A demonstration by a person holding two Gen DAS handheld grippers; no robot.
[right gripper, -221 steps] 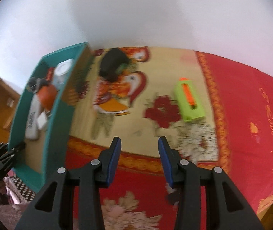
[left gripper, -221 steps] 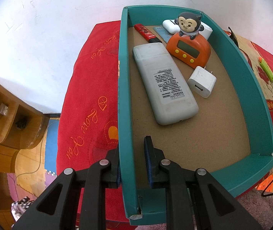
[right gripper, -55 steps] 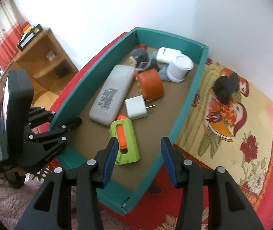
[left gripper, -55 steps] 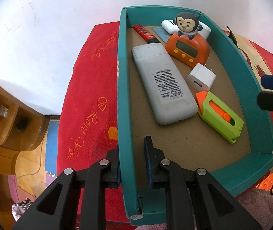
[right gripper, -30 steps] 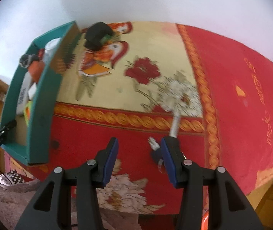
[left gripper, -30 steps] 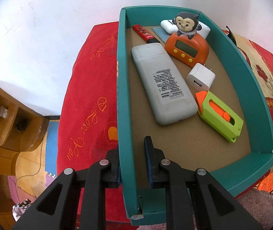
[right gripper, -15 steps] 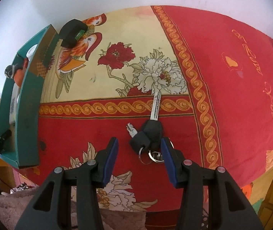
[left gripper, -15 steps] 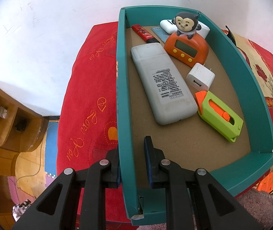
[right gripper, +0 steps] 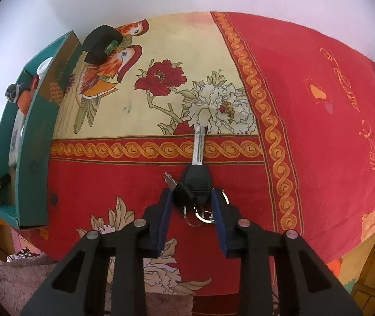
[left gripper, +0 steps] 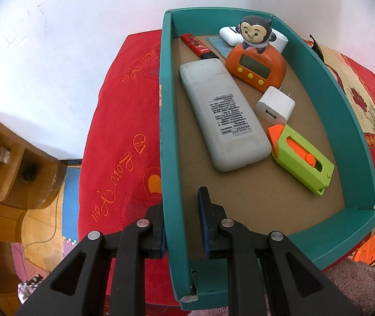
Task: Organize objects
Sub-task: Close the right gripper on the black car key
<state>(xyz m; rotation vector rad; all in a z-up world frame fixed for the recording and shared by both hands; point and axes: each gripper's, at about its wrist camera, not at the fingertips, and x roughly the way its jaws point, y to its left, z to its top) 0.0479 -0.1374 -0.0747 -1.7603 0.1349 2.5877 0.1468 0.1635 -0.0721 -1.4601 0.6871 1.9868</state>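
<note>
A teal box (left gripper: 167, 131) lies on a red patterned cloth, and my left gripper (left gripper: 181, 205) is shut on its left wall near the front corner. Inside lie a white remote (left gripper: 224, 115), an orange monkey clock (left gripper: 256, 68), a white charger (left gripper: 275, 104) and a green and orange cutter (left gripper: 303, 158). In the right wrist view a key bunch (right gripper: 196, 184) with a black fob lies on the cloth. My right gripper (right gripper: 191, 200) points down over it, its jaws closing, and the blue pads meet the fob's two sides. The box (right gripper: 33, 137) stands far left there.
A black object (right gripper: 102, 42) rests on the cloth just right of the box's far end. A red tube (left gripper: 196, 46) and a white case (left gripper: 229, 33) sit at the box's back. A wooden shelf (left gripper: 8, 163) stands low on the left. The cloth's front edge drops to a pink rug (right gripper: 16, 276).
My right gripper has come down onto the key bunch and its jaws have narrowed around the black fob. The left gripper and the box have not moved.
</note>
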